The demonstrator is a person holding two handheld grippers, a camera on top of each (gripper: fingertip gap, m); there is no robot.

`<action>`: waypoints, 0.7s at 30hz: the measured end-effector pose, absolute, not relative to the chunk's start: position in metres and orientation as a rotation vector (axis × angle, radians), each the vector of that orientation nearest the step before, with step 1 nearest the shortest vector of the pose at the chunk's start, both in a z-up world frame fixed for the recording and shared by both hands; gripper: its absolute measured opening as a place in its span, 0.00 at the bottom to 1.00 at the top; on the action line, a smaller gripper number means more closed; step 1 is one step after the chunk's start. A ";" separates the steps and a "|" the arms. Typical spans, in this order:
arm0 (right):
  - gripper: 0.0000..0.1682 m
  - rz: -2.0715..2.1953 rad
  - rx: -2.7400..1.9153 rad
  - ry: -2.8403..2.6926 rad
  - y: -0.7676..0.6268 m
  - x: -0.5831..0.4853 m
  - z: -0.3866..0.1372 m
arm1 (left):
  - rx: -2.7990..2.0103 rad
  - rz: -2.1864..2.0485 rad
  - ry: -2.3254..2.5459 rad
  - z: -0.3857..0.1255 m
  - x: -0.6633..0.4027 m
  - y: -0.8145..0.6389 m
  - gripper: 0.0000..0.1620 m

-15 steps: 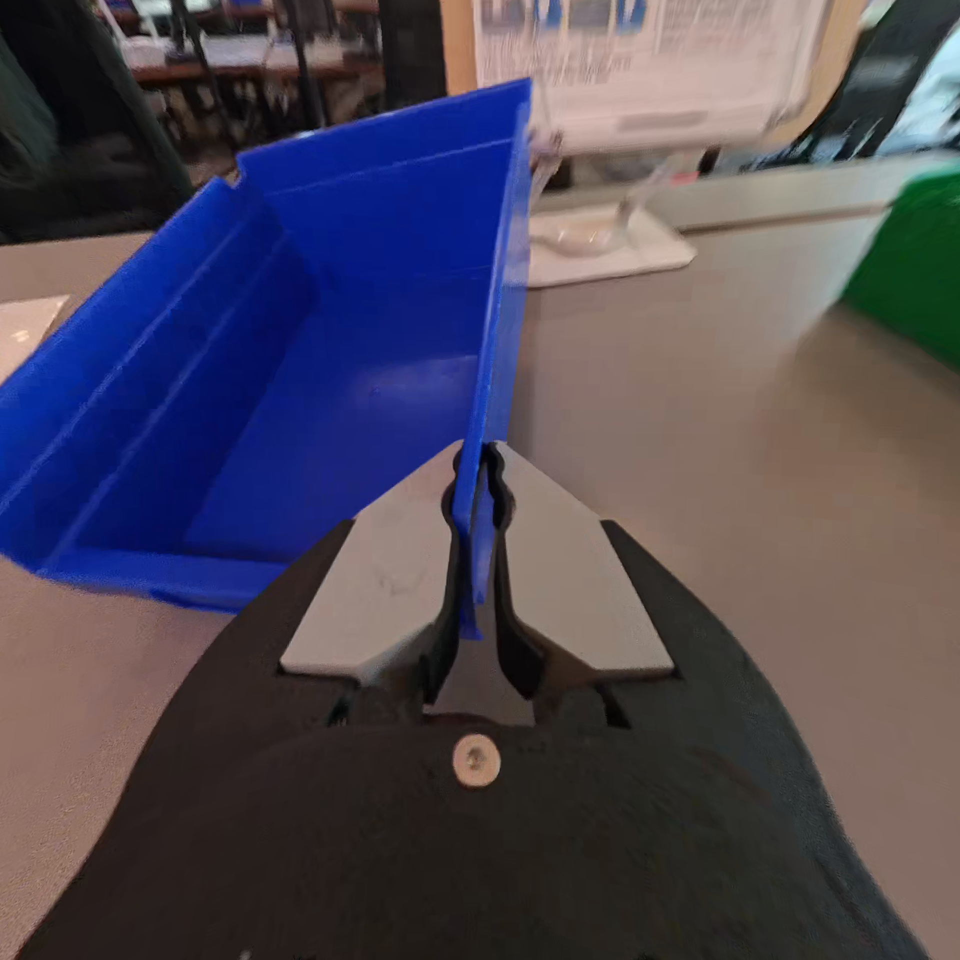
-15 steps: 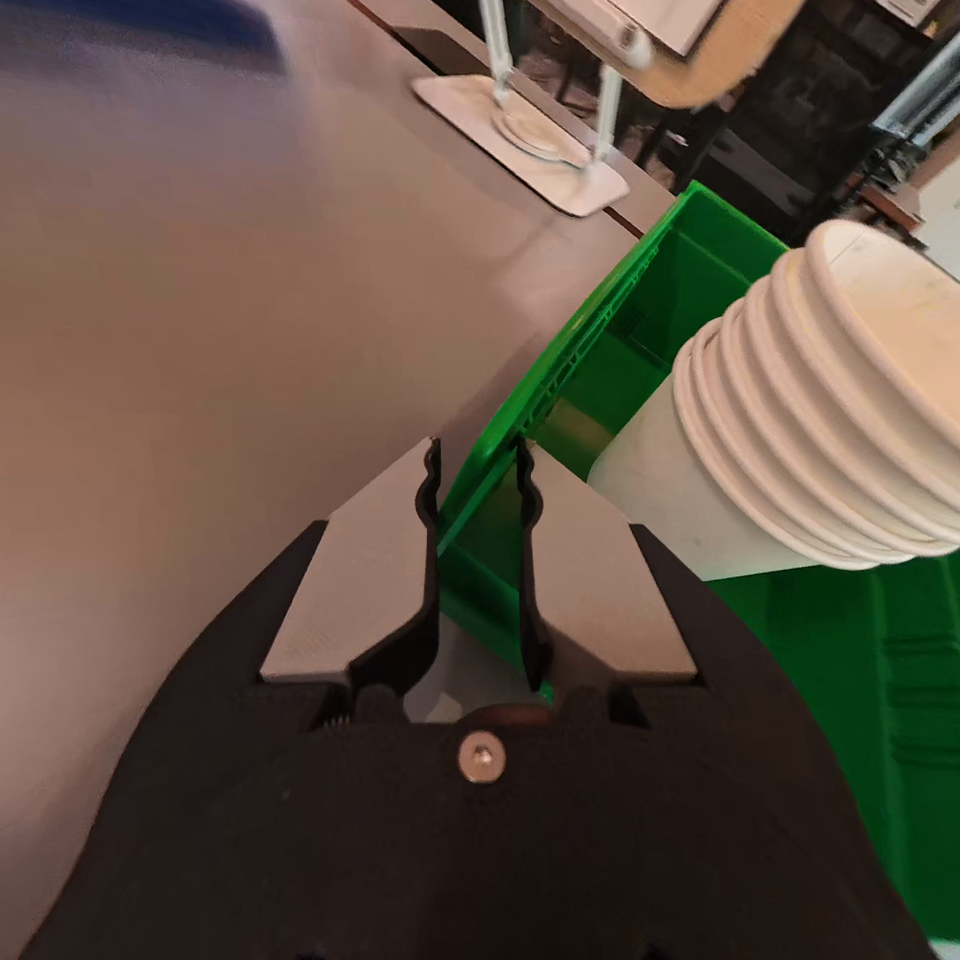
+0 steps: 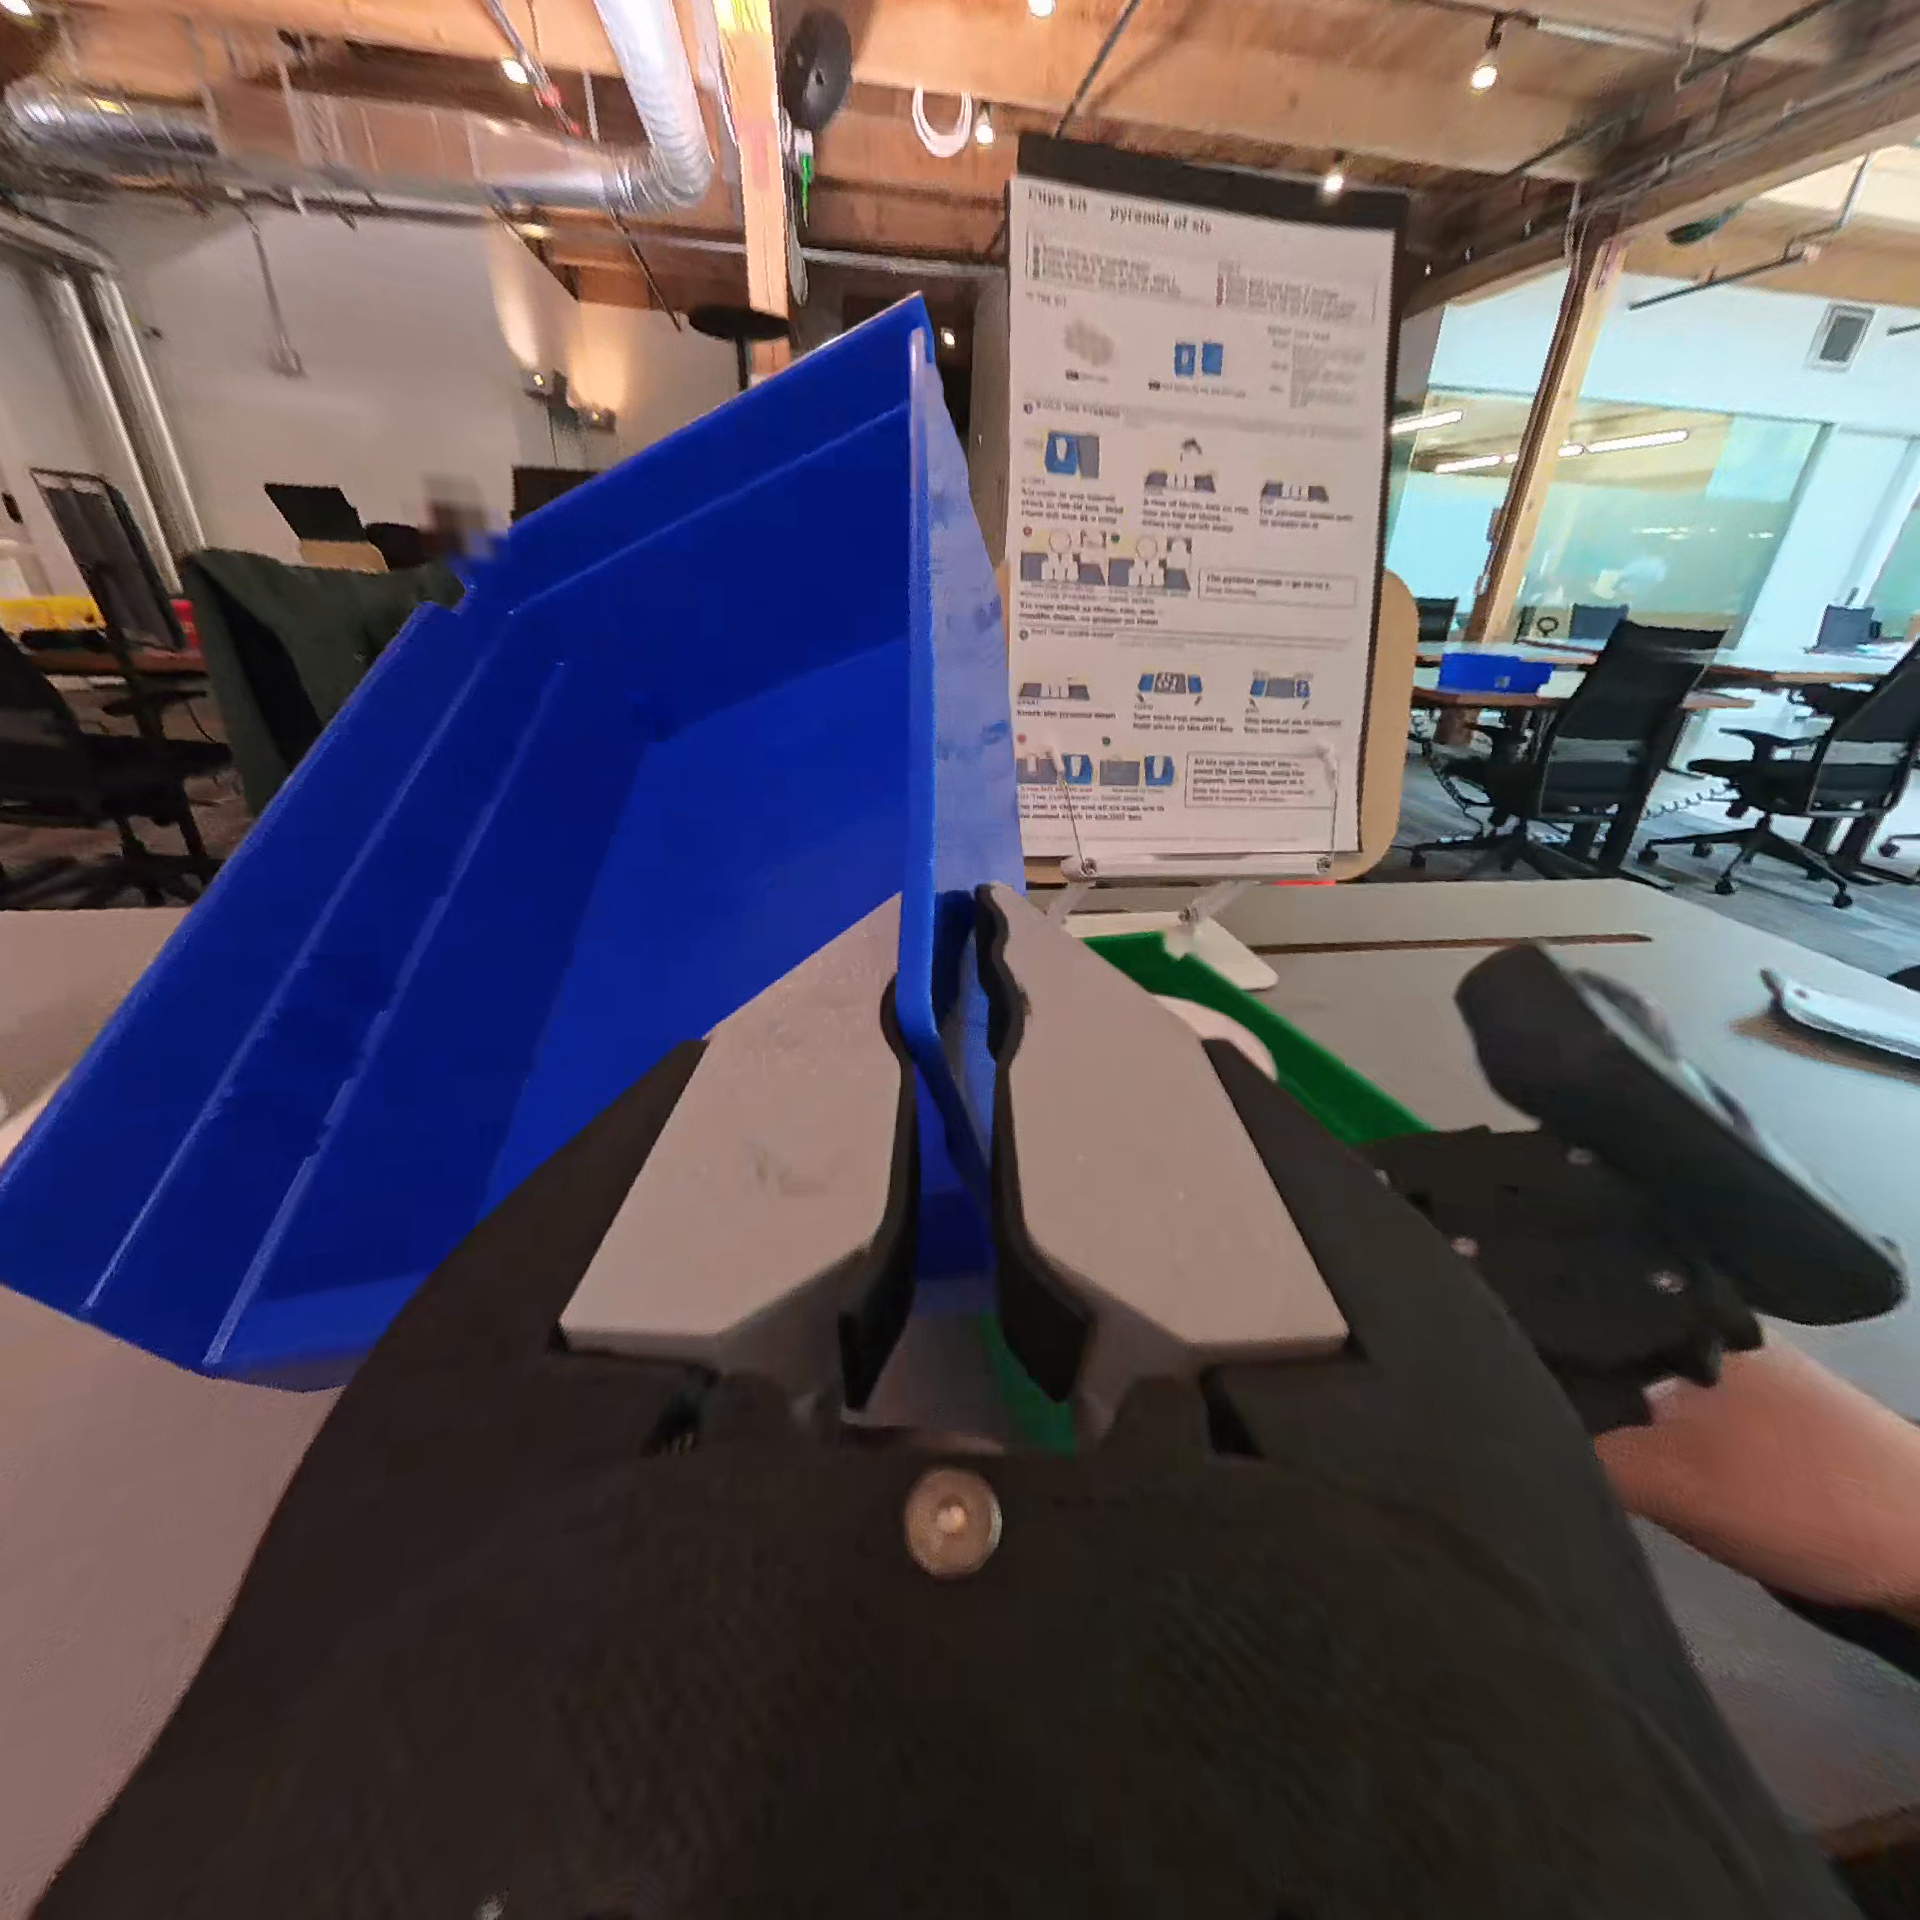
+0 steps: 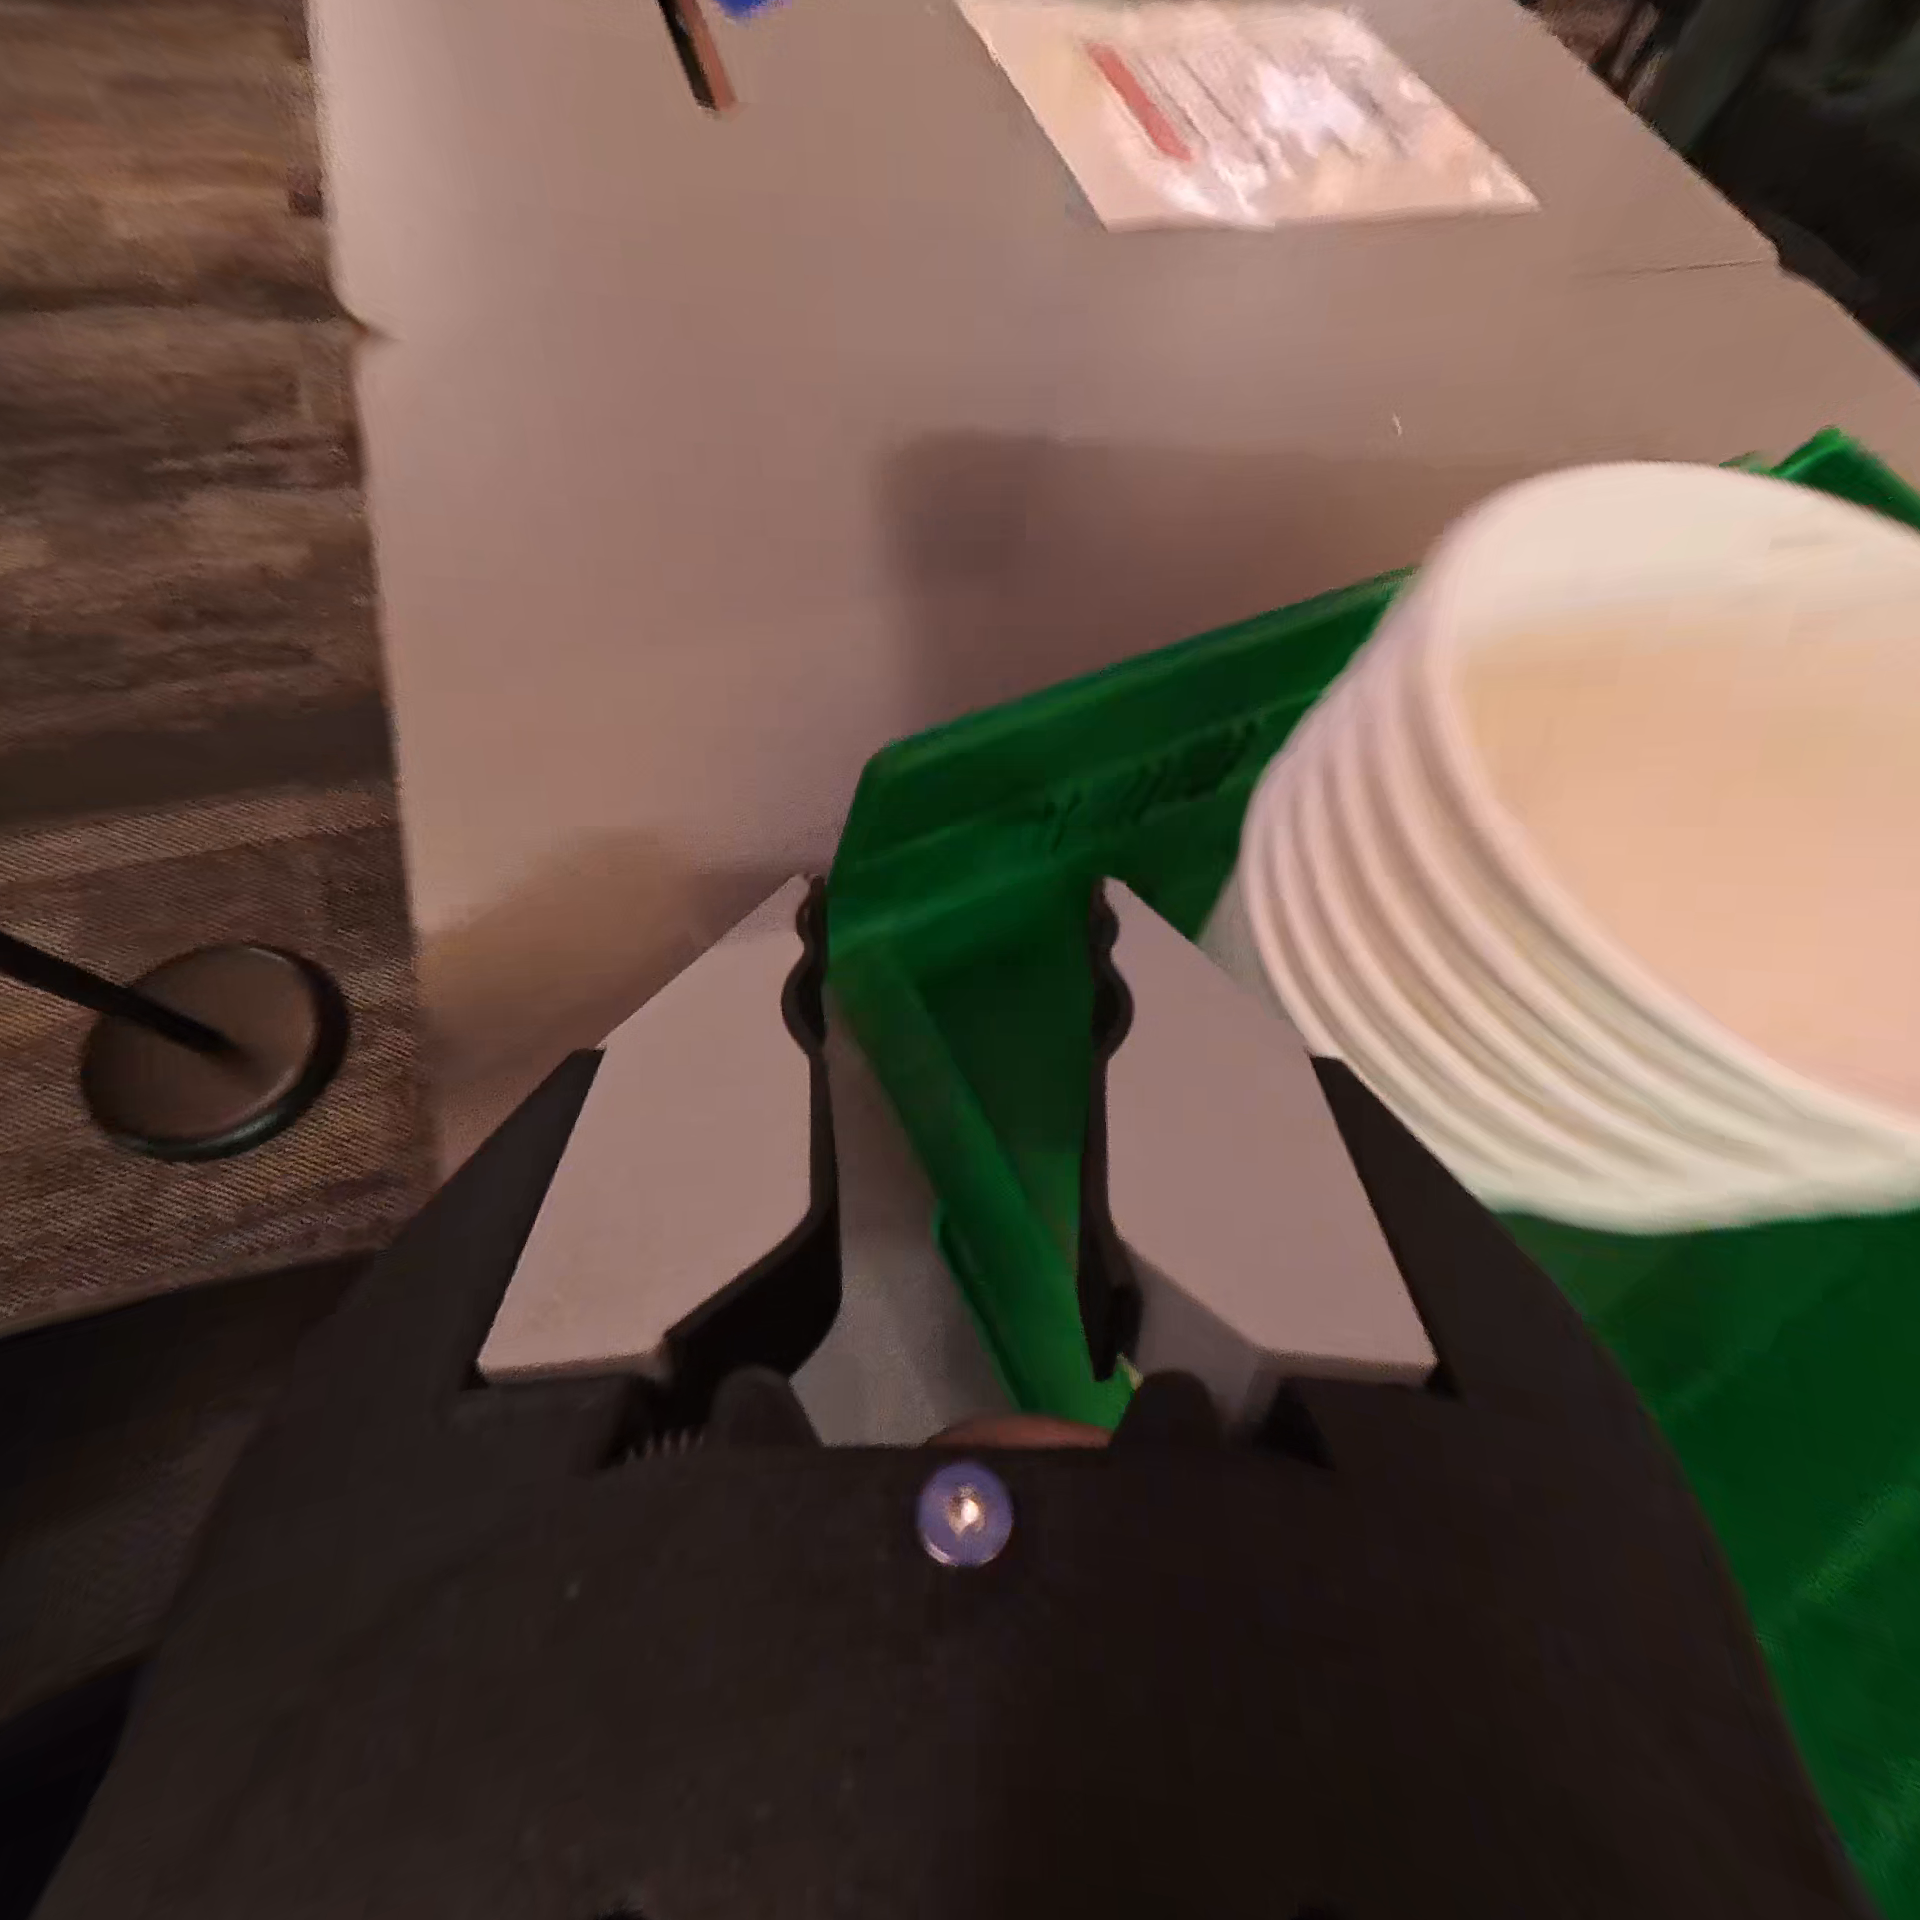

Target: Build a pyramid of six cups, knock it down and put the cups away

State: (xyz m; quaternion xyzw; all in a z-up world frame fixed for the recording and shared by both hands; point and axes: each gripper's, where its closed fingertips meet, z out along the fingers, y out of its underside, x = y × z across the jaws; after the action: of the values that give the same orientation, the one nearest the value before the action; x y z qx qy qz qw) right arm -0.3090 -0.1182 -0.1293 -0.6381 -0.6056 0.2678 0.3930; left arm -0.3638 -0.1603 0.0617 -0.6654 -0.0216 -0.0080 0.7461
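My left gripper (image 3: 940,930) is shut on the right side wall of an empty blue bin (image 3: 540,935), which hangs tilted above the grey table (image 3: 1558,966). My right gripper (image 4: 958,904) straddles a corner of the green bin (image 4: 997,790), with green wall filling the gap between its jaws. The bin looks raised off the table. A nested stack of several white paper cups (image 4: 1558,883) leans inside the green bin, just right of my right gripper. In the left wrist view the green bin (image 3: 1309,1060) and the right gripper's black body (image 3: 1621,1164), held by a hand, show at the right.
An instruction sheet on a clear stand (image 3: 1195,520) is at the table's back edge. A clear packet (image 4: 1247,114) lies farther along the table. The table's edge and the floor (image 4: 156,520) with a round floor plate (image 4: 208,1049) are to the left. Office chairs (image 3: 1621,748) stand beyond. My right fingertips sit around 20 cm from my left ones.
The left gripper has lifted and tipped up with the blue bin. The right gripper has swung round with the green bin, and its jaws stand wider apart, now across the bin's corner.
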 end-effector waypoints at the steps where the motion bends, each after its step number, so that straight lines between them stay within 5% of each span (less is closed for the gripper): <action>1: 0.26 0.734 -1.575 -1.533 -0.129 -0.314 -0.115 | -1.437 -0.007 -0.047 0.064 -0.366 -0.168 0.02; 10: 0.26 0.766 -1.325 -1.382 -0.109 -0.173 -0.046 | -1.439 0.112 0.075 0.075 -0.335 -0.190 0.01; 16: 0.29 0.626 -1.490 -1.277 -0.056 -0.026 -0.059 | -1.343 -0.051 0.347 0.098 -0.203 -0.169 0.02; 21: 0.31 0.504 -1.509 -1.087 -0.040 0.083 -0.038 | -1.380 -0.243 0.628 0.058 -0.054 -0.138 0.02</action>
State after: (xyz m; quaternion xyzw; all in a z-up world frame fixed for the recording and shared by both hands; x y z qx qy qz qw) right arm 0.0828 -0.0403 -0.0382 -0.6431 -0.4634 0.2147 0.5707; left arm -0.0540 -0.1375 0.0580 -0.6241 0.2843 -0.1098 0.7195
